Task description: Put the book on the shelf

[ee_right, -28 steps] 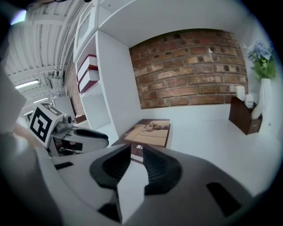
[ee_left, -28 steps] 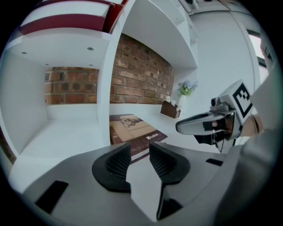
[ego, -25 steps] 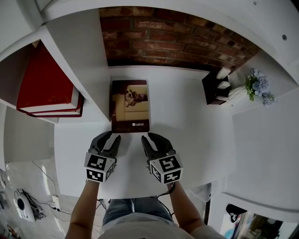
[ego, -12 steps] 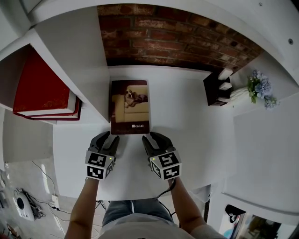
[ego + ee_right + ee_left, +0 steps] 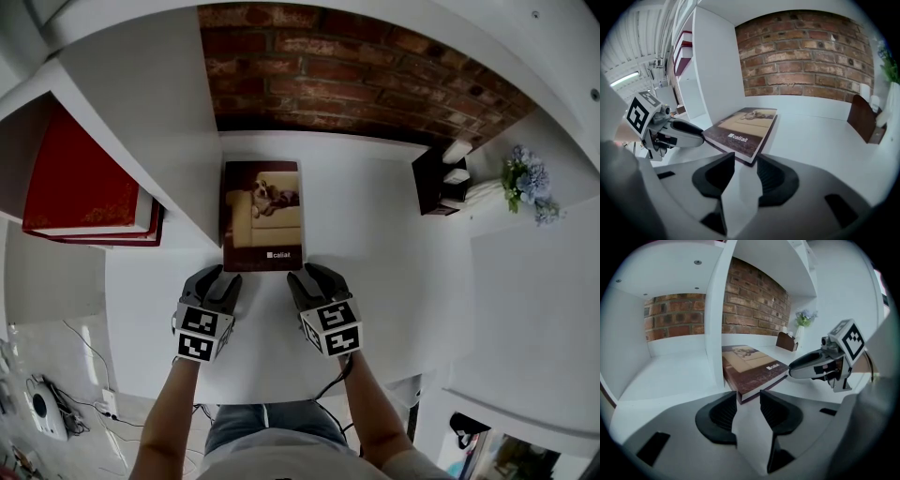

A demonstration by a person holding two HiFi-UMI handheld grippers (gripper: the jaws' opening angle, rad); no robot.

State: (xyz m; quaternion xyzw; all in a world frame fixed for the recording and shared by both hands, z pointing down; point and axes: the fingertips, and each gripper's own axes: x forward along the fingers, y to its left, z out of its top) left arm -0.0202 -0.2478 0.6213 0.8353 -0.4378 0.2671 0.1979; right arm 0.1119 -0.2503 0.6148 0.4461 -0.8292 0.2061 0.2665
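Head view: book [image 5: 262,216] flat on wht shelf [image 5: 375,253]

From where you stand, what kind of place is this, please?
Probably a study corner in a home, or a mock-up of one. A white shelving unit stands against a brick wall, red books sit in one compartment, and flowers stand at the side.

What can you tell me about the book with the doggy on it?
The book is a hardback with a dark brown cover showing a dog on a cream sofa and a white word. It lies flat, cover up, on the white table, its left edge beside the shelf wall. The left gripper and right gripper, jaws opening, have its near corners at their tips, ungripped.
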